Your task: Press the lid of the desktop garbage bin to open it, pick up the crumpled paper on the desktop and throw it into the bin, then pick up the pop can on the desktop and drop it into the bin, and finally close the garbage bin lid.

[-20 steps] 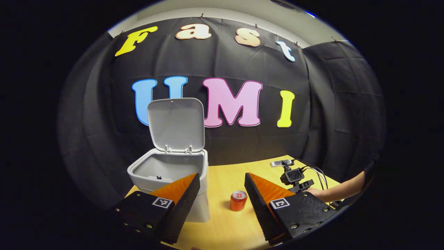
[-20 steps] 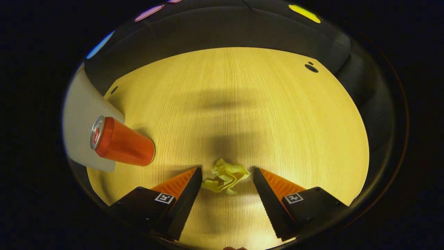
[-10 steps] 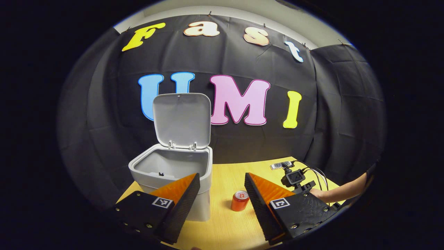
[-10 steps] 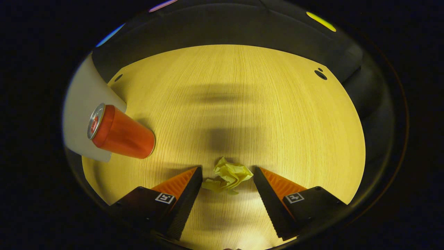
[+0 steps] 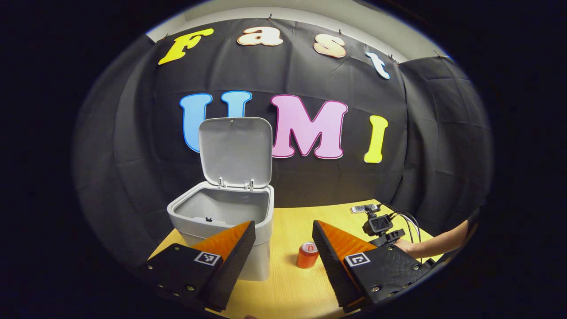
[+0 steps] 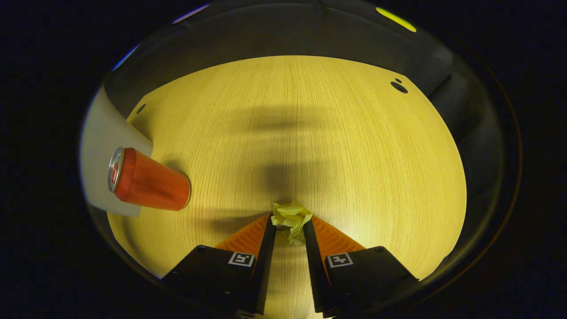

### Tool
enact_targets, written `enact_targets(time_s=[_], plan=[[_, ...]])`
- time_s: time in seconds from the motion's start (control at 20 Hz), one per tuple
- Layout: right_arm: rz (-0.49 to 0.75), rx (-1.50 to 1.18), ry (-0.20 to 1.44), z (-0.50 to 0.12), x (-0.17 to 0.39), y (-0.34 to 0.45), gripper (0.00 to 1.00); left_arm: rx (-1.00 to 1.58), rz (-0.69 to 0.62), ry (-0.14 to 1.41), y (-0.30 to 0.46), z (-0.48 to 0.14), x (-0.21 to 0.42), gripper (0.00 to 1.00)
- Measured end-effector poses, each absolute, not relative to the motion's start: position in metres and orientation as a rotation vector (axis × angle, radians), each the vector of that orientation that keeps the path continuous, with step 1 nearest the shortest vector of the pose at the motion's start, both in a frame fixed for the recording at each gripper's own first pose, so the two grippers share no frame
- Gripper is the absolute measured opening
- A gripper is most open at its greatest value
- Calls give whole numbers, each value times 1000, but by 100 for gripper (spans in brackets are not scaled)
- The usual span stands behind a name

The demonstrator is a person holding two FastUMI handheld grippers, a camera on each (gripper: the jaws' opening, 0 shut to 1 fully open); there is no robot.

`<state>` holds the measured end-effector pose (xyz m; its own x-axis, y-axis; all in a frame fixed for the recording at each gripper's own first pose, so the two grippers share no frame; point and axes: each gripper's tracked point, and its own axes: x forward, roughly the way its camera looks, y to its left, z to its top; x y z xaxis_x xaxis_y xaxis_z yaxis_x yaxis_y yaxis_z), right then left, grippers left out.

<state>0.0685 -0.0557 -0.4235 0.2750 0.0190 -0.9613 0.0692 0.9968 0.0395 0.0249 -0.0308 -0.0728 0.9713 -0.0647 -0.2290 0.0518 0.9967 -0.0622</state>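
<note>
The grey desktop bin (image 5: 230, 230) stands at the table's left with its lid (image 5: 235, 151) up and its inside in view. An orange pop can (image 5: 307, 254) stands upright to the right of it, and shows at the left of the right gripper view as the can (image 6: 148, 180) beside the bin's wall (image 6: 99, 173). My left gripper (image 5: 283, 230) is open, held above the table's near edge, apart from bin and can. My right gripper (image 6: 287, 223) has closed on the yellow crumpled paper (image 6: 290, 219), which is squeezed between both fingers on the table.
The wooden table (image 6: 310, 133) stretches ahead of the right gripper, with small dark holes (image 6: 398, 87) near its far right corner. In the left gripper view, the other gripper's camera and cables (image 5: 382, 225) and a person's forearm (image 5: 436, 243) sit at the right.
My right gripper's fingers have closed in from wide open onto the crumpled paper, pressing it narrower. The left gripper has drawn back slightly from the bin.
</note>
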Motion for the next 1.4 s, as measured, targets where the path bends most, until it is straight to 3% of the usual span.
enact_targets(time_s=[0.35,0.7,1.05,1.4], plan=[[3,75,1157,-386,96,-55,42,-56,-59,219,-27,-70,24,87],[133,56,847,-242,149,-19,42,-65,-74,206,-25,-71,24,87],[420,154,609,-96,173,56,41,-129,-67,190,-15,-62,20,87],[786,132,586,-80,164,197,41,-213,-26,140,19,-35,6,87]])
